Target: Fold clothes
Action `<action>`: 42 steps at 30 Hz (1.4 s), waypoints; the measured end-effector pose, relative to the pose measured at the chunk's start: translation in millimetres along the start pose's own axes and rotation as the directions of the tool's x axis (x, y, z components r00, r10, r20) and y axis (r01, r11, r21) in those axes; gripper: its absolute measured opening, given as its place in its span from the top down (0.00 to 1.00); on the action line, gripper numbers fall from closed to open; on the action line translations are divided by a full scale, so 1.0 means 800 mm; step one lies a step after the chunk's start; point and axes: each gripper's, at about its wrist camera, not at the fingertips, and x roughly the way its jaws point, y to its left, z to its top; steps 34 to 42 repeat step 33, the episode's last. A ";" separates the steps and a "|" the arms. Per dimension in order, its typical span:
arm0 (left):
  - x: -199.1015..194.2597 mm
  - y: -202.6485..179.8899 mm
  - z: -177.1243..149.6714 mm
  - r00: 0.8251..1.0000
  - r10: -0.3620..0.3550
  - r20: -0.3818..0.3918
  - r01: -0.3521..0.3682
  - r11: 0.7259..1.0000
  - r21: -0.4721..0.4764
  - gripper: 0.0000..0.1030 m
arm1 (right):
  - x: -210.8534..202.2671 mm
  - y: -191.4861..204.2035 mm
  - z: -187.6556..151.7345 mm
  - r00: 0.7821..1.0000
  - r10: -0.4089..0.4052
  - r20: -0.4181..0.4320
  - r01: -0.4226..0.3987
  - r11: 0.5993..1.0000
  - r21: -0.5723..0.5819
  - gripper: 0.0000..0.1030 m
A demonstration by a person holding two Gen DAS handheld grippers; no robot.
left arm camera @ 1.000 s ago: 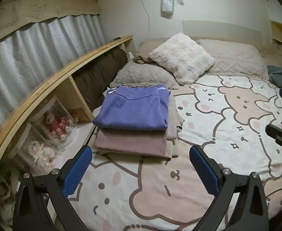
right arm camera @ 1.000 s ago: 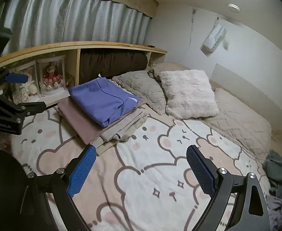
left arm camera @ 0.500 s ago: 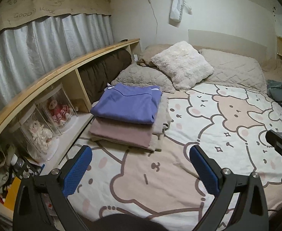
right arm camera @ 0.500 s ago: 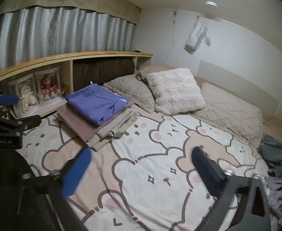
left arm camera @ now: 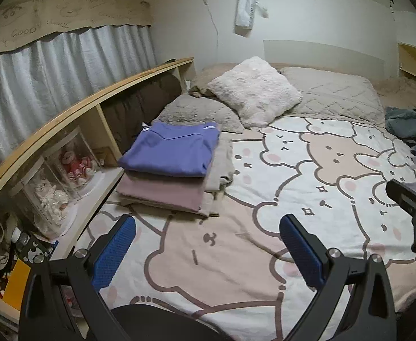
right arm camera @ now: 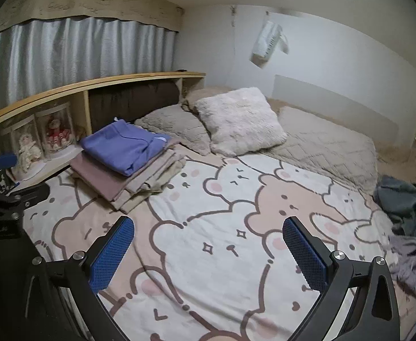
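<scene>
Both cams have backed off from the bed vs the earlier frames: folded stack now sits smaller and further up-frame, more shelf clutter shows at 8 o'clock in the left wrist view. R jaws have just been opening; nothing between them.

Left to right:
- Wooden shelf [left arm camera: 88,96] along the bed's left edge w/ two clear doll cases [left arm camera: 65,164] inside. Bystanders only.
- Folded stack [left arm camera: 173,167] at approx 11 o'clock from the L gripper, tight against the shelf side: purple top [right arm camera: 122,147] uppermost, mauve piece under it, beige ones at the bottom. Judged: parked at the edge to leave the bear-print blanket [left arm camera: 307,170] centre free as work area.
- L gripper [left arm camera: 208,250]: jaws spread wide, empty, hovering over bare blanket, well apart from the stack.
- R gripper [right arm camera: 208,250]: jaws spread wide, empty, same hover.
- Unfolded clothes at 3 o'clock in the right wrist view: grey-blue garment [right arm camera: 404,201] crumpled near the pillows, lavender-grey one [right arm camera: 415,264] bunched nearer the R gripper.

Judged: stacked items done; next is fetching from the right-hand pile. Both grippers empty and wide, apparently ready for that pickup.
</scene>
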 end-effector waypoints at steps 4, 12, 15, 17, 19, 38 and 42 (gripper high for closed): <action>0.001 -0.010 0.000 1.000 -0.021 -0.005 0.021 1.000 -0.006 0.01 | -0.001 -0.015 -0.003 1.000 -0.026 -0.002 0.026 1.000 0.013 0.00; 0.003 -0.019 0.004 0.999 -0.038 -0.005 0.038 0.999 -0.018 0.01 | -0.006 -0.030 -0.005 0.999 -0.044 0.003 0.044 0.999 0.026 0.00; 0.003 -0.020 0.005 0.999 -0.041 -0.002 0.041 0.999 -0.024 0.01 | -0.008 -0.032 -0.005 0.999 -0.046 0.004 0.046 0.999 0.027 0.00; 0.003 -0.020 0.005 0.999 -0.040 -0.002 0.040 0.999 -0.025 0.01 | -0.007 -0.032 -0.006 0.999 -0.043 0.000 0.043 0.999 0.024 0.00; 0.004 -0.020 0.005 0.999 -0.040 -0.002 0.040 0.999 -0.027 0.01 | -0.006 -0.032 -0.006 0.999 -0.045 -0.003 0.045 0.999 0.020 0.00; 0.004 -0.017 0.005 0.999 -0.042 0.000 0.042 0.999 -0.033 0.01 | -0.002 -0.028 -0.007 0.999 -0.044 -0.018 0.045 0.999 0.009 0.00; 0.004 -0.017 0.005 0.999 -0.042 0.000 0.042 0.999 -0.033 0.01 | -0.002 -0.028 -0.007 0.999 -0.044 -0.018 0.045 0.999 0.009 0.00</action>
